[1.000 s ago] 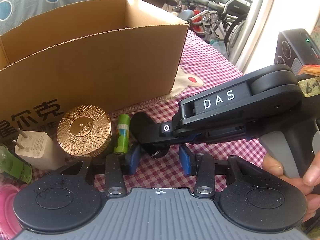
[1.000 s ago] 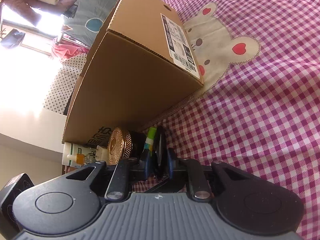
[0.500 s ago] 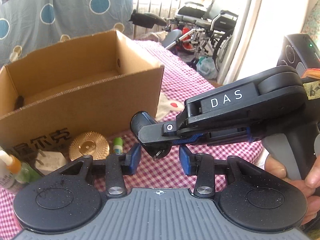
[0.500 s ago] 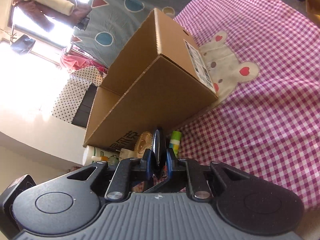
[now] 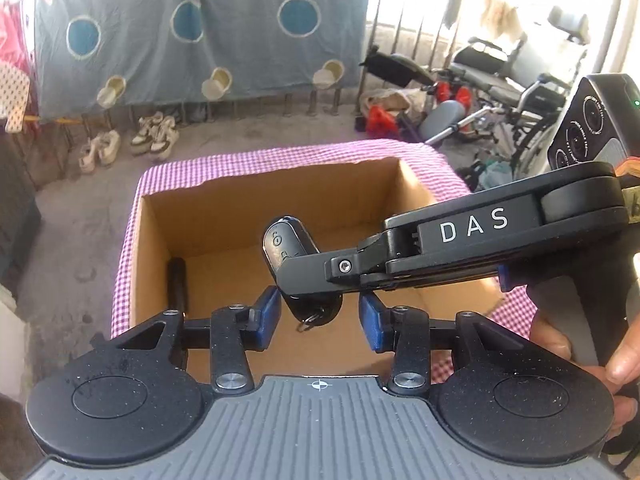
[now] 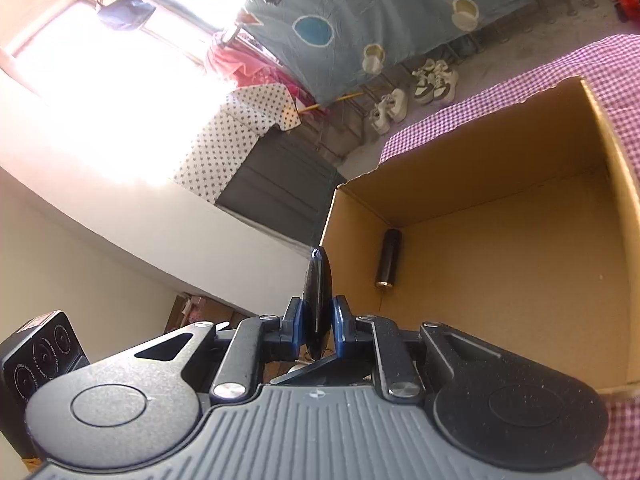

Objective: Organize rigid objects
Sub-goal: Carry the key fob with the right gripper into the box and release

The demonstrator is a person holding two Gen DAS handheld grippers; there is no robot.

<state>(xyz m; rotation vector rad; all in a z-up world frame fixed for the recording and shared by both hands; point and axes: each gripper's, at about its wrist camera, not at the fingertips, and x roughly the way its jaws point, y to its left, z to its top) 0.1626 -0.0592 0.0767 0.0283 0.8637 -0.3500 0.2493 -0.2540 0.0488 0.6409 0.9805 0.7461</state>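
Black key fob [image 6: 317, 304]: clenched between the pads of the right gripper [image 6: 316, 330], held edge-on above the near wall of the cardboard box [image 5: 412, 184].
Left gripper [image 5: 319, 318]: released, nothing between its blue pads; the fob hangs just ahead of them.
Box content: one dark cylinder [image 6: 388, 258] lying by the far-left corner.
Step in hand: carrying the fob over the box.
Next move: probably bring it further over the bare floor of the box, lower it, then let go.
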